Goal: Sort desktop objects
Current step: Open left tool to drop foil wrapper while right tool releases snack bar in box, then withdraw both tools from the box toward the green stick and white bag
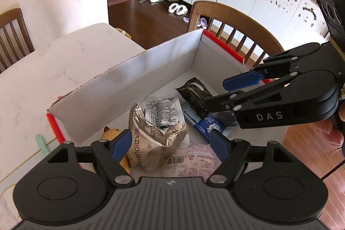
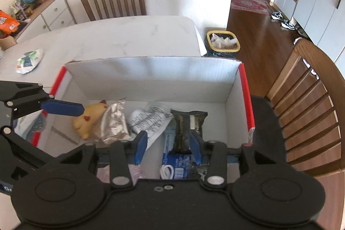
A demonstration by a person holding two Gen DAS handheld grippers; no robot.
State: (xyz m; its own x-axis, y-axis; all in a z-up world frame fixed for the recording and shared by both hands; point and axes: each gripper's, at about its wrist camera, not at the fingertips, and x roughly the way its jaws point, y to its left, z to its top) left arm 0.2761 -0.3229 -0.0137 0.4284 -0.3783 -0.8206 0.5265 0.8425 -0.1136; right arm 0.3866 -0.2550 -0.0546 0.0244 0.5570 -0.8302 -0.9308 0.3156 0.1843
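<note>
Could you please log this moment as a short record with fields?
container: white box on the table
in box: yellow toy, silver wrapper, white sachet, dark bar, blue pack
left on table: white packet
left gripper: open, empty, above box
right gripper: open, empty, above box

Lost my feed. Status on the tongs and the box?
Left tongs open, empty. Right tongs open, empty, above the box. Silver wrapper, yellow toy, black packet inside. One packet on table. Nothing blocking.
</note>
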